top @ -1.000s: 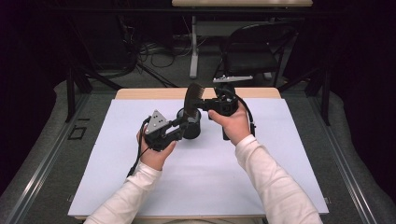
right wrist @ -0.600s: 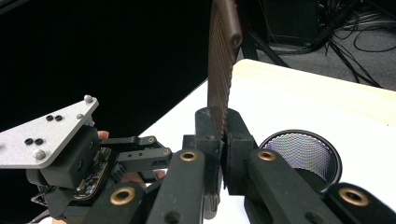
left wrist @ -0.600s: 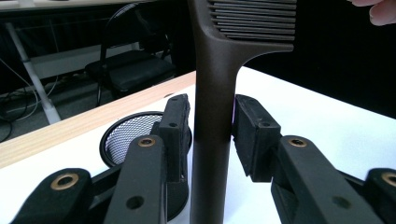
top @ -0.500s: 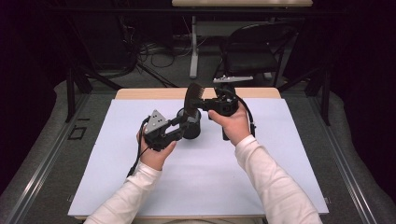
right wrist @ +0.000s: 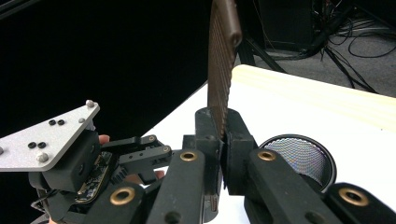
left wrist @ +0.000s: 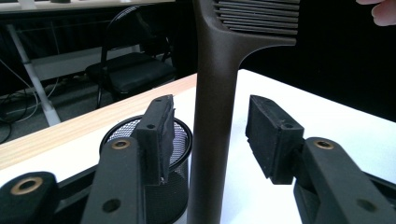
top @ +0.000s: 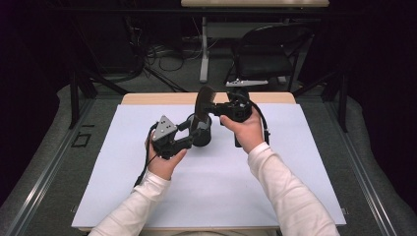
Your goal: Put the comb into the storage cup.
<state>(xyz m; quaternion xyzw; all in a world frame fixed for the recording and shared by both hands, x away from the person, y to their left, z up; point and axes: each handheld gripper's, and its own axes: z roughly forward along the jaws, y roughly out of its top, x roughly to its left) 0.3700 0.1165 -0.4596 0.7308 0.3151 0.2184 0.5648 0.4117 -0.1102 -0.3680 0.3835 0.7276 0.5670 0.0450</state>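
I'm pinching the dark brown plastic comb [right wrist: 223, 60] in my right gripper [right wrist: 224, 140], so my left gripper [left wrist: 217, 135], jaws just opening, is releasing its handle, probably above the black mesh cup [left wrist: 175, 158].

The comb [left wrist: 212, 116] between the pads of the left gripper [left wrist: 210, 135] is dark brown. The cup [right wrist: 299, 161] just beside the right gripper [right wrist: 223, 140] is black wire mesh. The tabletop [top: 221, 191] is white, with a light wood edge.
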